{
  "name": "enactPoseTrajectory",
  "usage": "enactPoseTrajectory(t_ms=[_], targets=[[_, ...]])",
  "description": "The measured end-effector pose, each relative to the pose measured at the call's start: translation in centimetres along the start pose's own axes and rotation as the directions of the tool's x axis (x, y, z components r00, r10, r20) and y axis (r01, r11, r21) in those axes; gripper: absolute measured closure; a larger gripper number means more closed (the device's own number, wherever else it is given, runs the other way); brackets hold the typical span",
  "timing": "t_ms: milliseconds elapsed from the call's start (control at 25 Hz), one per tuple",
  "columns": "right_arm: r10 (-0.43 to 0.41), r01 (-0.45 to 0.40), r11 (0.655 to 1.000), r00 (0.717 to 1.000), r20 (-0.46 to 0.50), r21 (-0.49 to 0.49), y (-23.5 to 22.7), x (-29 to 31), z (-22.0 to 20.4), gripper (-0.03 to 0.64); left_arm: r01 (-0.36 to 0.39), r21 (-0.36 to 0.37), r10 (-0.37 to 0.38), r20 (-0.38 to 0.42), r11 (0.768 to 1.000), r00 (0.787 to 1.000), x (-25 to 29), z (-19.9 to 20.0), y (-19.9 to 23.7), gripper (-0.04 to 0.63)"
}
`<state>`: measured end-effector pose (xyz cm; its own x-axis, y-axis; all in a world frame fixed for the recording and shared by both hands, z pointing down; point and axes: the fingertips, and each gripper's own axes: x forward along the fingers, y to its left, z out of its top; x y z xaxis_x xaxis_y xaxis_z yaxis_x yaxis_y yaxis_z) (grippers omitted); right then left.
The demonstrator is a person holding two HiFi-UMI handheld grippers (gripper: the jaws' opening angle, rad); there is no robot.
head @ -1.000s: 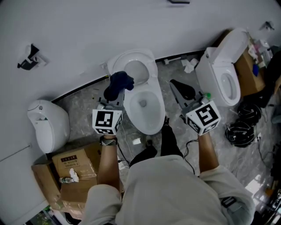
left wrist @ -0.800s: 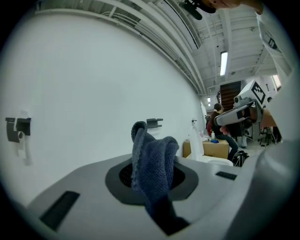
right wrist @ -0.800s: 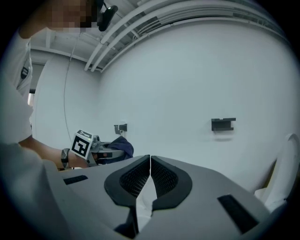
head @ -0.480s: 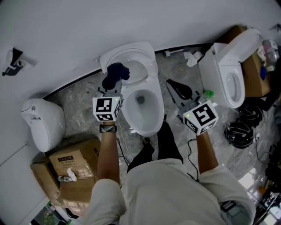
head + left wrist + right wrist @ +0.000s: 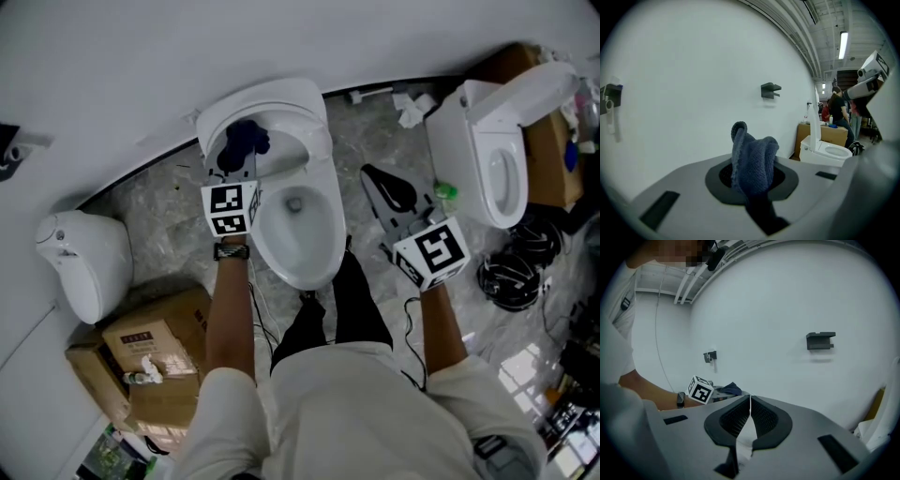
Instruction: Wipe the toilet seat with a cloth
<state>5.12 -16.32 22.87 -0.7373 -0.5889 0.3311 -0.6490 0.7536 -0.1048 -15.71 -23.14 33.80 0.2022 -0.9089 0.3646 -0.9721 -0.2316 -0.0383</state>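
The grey marbled floor (image 5: pixel 159 216) meets a white wall along a dark skirting line; a white toilet (image 5: pixel 314 258) stands on it at the middle; a second toilet (image 5: pixel 487 159) stands well apart to the right, with a cardboard box (image 5: pixel 548 155) just beside it; crumpled white paper (image 5: pixel 410 111) lies near the wall between the two; a coil of black cable (image 5: pixel 511 281) lies at the right; a white rounded fixture (image 5: pixel 80 267) and stacked brown cartons (image 5: pixel 155 352) sit at the left.

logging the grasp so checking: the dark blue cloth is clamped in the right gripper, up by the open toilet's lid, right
Wrong gripper. The dark blue cloth is clamped in the left gripper, up by the open toilet's lid. The left gripper view shows it held there; the right gripper is shut on nothing.
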Motion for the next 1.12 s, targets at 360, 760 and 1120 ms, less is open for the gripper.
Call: enactPoseTrajectory(t_ms=[360,760,1120], targets=[[0.013,-0.012,1.000,0.998,-0.063,0.017,-2.2,-0.1,-2.9,0.588,-0.058,-0.040,0.060,0.026,0.997,0.998,3.5,-1.0,0.4,0.541],[0.005,-0.001,0.998,0.997,-0.078,0.059,-3.7,-0.9,-5.0,0.588,-0.095,-0.015,0.096,0.053,0.995,0.994,5.1,-0.9,-2.2,0.541],[-0.025,0.033,0.995,0.996,-0.088,0.091,-4.7,-1.9,-6.8,0.588,0.002,0.032,-0.005,0.094,0.999,0.996,7.2,-1.5,-5.9,0.541]])
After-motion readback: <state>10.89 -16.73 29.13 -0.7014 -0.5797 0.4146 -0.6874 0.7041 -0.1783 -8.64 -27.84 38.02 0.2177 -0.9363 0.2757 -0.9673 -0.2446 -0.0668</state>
